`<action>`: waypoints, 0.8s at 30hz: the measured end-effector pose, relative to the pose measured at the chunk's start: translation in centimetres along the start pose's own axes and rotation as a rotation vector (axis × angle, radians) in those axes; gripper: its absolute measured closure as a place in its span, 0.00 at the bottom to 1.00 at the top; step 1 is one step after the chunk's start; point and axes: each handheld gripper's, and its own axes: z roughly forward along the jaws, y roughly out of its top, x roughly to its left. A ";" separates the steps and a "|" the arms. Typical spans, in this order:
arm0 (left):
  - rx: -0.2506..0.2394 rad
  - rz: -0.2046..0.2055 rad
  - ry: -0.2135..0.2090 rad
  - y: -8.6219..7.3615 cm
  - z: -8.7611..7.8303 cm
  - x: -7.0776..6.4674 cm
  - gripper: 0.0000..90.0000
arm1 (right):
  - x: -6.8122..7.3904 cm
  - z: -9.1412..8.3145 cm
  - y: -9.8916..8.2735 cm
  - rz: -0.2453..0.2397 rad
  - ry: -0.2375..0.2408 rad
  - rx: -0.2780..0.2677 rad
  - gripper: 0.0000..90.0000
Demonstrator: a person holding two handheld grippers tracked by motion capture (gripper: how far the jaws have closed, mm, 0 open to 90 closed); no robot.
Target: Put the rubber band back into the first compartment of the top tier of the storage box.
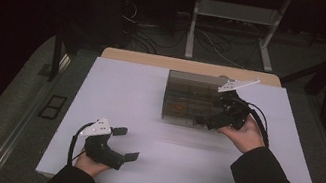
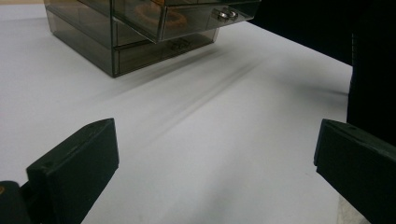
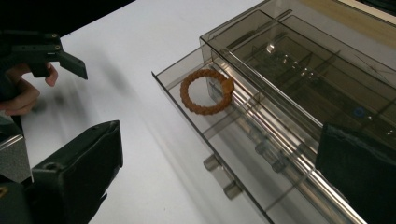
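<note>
While the drawer (image 3: 219,135) stands open, right tongs (image 3: 219,163) gape (bracelet (image 3: 207,91) inside).

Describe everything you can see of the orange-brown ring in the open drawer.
The ring is a beaded or braided orange-brown loop, bracelet-like, with one thicker knot on its side. It lies flat in an end compartment of the pulled-out drawer of the smoky clear plastic organiser, resting on the drawer floor, clear of both grippers.
</note>
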 end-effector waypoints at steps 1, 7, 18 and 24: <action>0.000 0.000 0.000 0.0 0.0 0.0 0.00 | 0.0 -0.2 -0.2 -0.002 0.000 -0.003 0.00; -0.002 -0.004 -0.002 0.0 0.1 0.0 0.00 | 0.0 -1.5 -1.2 0.003 -0.007 -0.017 0.00; -0.002 -0.005 -0.006 0.0 0.1 0.0 0.00 | 0.3 -3.2 -3.0 0.002 -0.018 -0.042 0.00; -0.003 -0.006 -0.007 0.0 0.1 0.0 0.00 | 0.2 -3.9 -4.0 0.013 -0.022 -0.060 0.00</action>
